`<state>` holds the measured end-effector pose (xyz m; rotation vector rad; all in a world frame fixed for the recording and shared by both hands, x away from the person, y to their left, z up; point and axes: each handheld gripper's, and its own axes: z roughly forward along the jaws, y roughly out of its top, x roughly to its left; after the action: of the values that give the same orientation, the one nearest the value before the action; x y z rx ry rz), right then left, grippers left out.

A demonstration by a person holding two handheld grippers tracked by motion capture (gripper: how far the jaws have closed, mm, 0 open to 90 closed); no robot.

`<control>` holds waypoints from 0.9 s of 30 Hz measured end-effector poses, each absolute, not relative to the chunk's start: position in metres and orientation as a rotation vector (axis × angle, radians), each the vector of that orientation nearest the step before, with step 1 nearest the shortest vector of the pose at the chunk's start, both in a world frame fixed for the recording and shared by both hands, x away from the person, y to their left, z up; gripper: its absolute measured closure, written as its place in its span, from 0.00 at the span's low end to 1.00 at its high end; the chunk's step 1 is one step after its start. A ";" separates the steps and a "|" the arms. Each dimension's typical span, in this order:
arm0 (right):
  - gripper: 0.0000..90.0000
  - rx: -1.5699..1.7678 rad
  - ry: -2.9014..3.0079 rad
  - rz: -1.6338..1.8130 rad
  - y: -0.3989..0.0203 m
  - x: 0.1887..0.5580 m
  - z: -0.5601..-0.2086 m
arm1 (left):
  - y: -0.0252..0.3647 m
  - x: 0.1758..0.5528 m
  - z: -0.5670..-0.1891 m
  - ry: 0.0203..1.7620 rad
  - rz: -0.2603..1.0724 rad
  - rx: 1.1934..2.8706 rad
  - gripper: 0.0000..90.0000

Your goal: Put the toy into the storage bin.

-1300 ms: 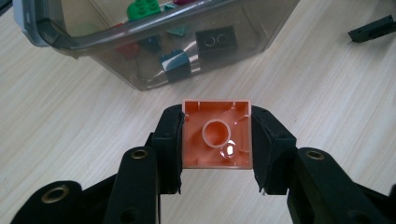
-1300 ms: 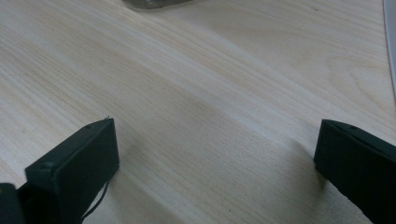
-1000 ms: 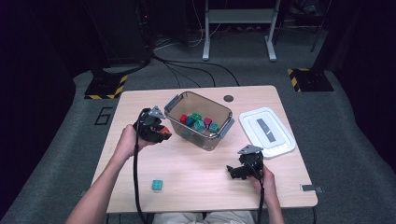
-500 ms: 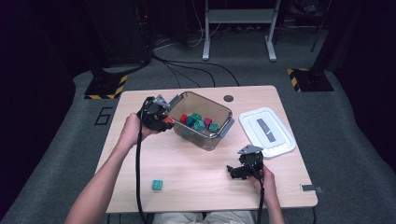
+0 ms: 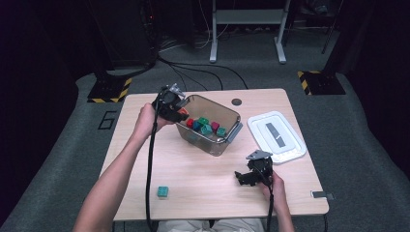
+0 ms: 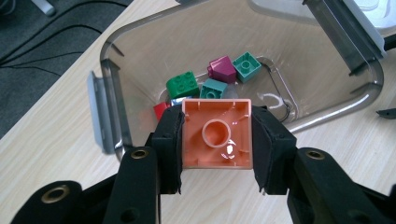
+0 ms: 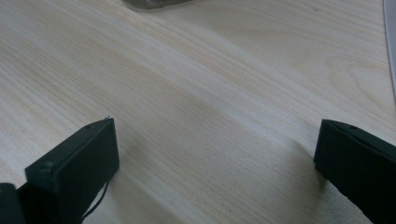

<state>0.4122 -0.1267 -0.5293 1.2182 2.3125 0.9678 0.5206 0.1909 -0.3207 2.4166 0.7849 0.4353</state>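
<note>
high view: the clear bin [image 5: 209, 126] stands near the middle of the worktop [image 5: 193, 183], lid off, so bricks can be dropped straight in. its white lid [image 5: 276, 137] lies just right of the bin, set out of the way. the left tongs [image 5: 175, 110] hang at the bin's left rim, carrying an orange brick [image 5: 183, 112] that looks headed inside. the right tongs [image 5: 249, 177] rest on the worktop, near the bin's front right corner, idle. a single teal brick [image 5: 163, 192] sits well apart, front left of the bin, probably next in line. the orange brick is mostly hidden here by the tongs' body.

left gripper view: the tongs [image 6: 217, 140] are clamped on the orange brick [image 6: 217, 135] by two opposite sides, hollow underside towards the camera, poised above the bin's opening [image 6: 112, 70]. on the bin floor lie a green brick [image 6: 183, 85], a magenta one [image 6: 222, 67], two teal ones and a red one [image 6: 160, 110] half covered by the left jaw. the bin's far right wall is cut off.

right gripper view: the right tongs [image 7: 215, 154] stand wide apart with nothing between them, over bare worktop [image 7: 201, 93]. a sliver of the bin's base at the top edge is hard to make out.
</note>
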 end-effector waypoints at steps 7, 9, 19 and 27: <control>0.00 1.218 2.313 0.968 -0.127 0.412 -0.529 | 0.173 0.537 -0.327 0.795 0.428 2.433 0.65; 0.00 1.217 2.313 0.968 -0.127 0.412 -0.529 | 0.166 0.546 -0.333 0.811 0.414 2.443 0.65; 0.00 1.219 2.312 0.968 -0.127 0.412 -0.529 | 0.162 0.573 -0.361 0.903 0.345 2.453 0.62; 0.00 1.219 2.312 0.968 -0.127 0.412 -0.529 | 0.170 0.568 -0.358 0.955 0.368 2.420 0.30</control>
<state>0.4121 -0.1269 -0.5293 1.2185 2.3125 0.9676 0.5675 0.1697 -0.3579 2.4205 0.9548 0.3679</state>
